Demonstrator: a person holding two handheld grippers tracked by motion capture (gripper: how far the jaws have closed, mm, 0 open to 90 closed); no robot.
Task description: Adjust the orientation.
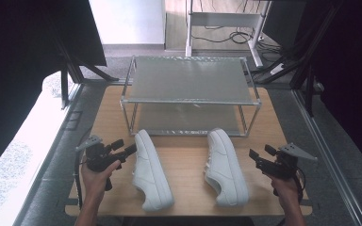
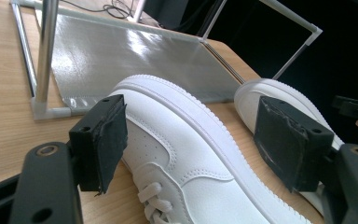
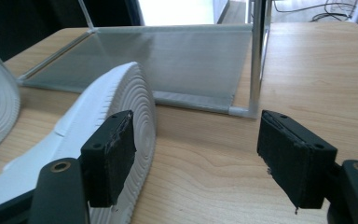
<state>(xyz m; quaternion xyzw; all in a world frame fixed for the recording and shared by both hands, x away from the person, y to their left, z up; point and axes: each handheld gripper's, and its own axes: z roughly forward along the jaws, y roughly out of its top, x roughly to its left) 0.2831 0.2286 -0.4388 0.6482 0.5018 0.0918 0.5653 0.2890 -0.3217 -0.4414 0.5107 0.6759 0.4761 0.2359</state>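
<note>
Two white sneakers lie on their sides on the wooden table, toes toward a rack. The left sneaker (image 1: 152, 172) shows its upper and laces (image 2: 177, 140) in the left gripper view. My left gripper (image 1: 122, 149) is open just left of it, and its jaws (image 2: 191, 140) frame the toe without touching. The right sneaker (image 1: 224, 167) turns its ribbed sole (image 3: 135, 102) toward my right gripper (image 1: 256, 157). That gripper (image 3: 196, 158) is open, a short gap to the shoe's right, with bare table between its pads.
A two-shelf metal-framed rack (image 1: 188, 101) stands at the back of the table, its lower shelf (image 2: 135, 60) just beyond the toes. Its corner post (image 3: 256, 56) rises ahead of the right gripper. The table's front edge (image 1: 188, 213) is close behind the heels.
</note>
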